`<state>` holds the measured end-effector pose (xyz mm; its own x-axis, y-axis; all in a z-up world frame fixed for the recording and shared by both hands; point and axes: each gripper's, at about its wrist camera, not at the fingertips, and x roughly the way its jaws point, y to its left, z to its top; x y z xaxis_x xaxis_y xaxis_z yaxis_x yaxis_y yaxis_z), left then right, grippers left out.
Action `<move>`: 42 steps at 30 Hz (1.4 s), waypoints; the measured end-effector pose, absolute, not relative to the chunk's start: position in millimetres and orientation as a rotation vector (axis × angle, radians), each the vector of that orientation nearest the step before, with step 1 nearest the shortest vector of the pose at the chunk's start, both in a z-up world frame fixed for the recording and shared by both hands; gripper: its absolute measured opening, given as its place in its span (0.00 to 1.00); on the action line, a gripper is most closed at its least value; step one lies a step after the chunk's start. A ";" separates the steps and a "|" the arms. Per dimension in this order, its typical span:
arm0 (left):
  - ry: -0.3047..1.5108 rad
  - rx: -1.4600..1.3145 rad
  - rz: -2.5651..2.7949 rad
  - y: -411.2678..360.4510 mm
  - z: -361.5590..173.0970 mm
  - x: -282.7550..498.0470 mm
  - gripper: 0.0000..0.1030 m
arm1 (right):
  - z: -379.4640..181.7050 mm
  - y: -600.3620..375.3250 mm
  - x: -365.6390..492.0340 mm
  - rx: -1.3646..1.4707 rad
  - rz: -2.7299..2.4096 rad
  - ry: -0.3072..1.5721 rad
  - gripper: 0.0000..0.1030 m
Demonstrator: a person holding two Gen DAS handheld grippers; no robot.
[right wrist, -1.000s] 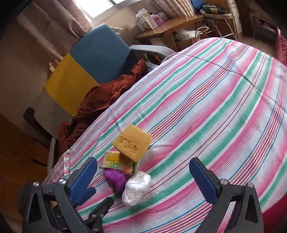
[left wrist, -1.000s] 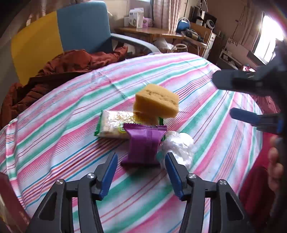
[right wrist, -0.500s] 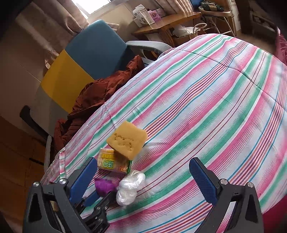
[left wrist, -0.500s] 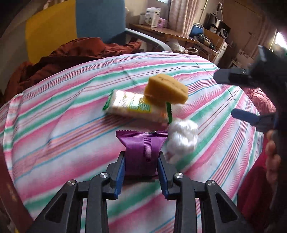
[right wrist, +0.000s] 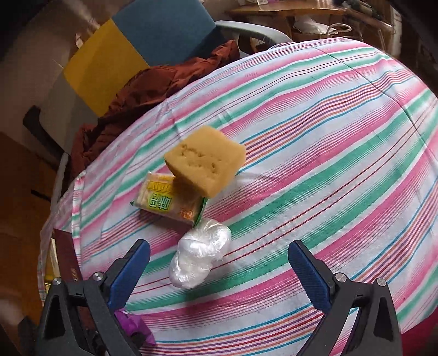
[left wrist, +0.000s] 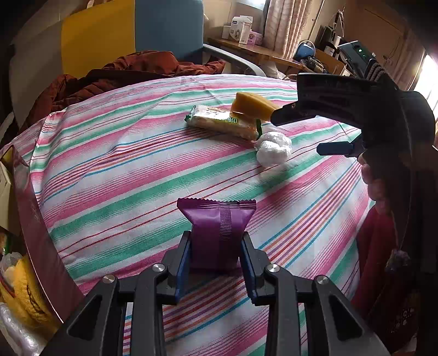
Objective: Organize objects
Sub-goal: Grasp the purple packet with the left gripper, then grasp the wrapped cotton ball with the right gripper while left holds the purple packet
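On striped cloth (right wrist: 314,142), green-edged pkt (right wrist: 167,204) w/ Chinese print, brand unreadable.

purple packet (left wrist: 216,235): 1 | cracker pack (left wrist: 223,124): 1 | sponge (right wrist: 205,161): 1 | plastic-wrapped ball (right wrist: 199,254): 1

A striped cloth (left wrist: 131,169) covered the table. Behind it stood a blue-and-yellow chair (left wrist: 131,35) with a rust-brown garment (left wrist: 137,68) heaped on its seat. A cluttered wooden desk (left wrist: 262,52) and pale curtains (left wrist: 282,24) lined the far wall; daylight glared from a window (left wrist: 429,79).
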<state>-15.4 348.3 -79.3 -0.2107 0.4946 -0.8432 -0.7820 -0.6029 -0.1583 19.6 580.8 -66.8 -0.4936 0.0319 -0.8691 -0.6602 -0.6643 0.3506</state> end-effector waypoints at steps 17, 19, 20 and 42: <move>0.356 -1.199 1.913 343.8 -87.4 -17.8 0.34 | -86.3 558.1 1.5 -1.461 2.146 0.673 0.45; 0.359 -1.195 1.914 344.1 -87.4 -17.5 0.34 | -85.8 558.6 2.4 -1.455 2.153 0.664 0.29; 0.362 -1.193 1.915 344.3 -87.3 -17.5 0.34 | -85.7 558.8 3.0 -1.453 2.155 0.661 0.29; 0.377 -1.172 1.946 341.1 -85.5 -14.1 0.33 | -76.9 555.3 -2.2 -1.398 2.216 0.635 0.30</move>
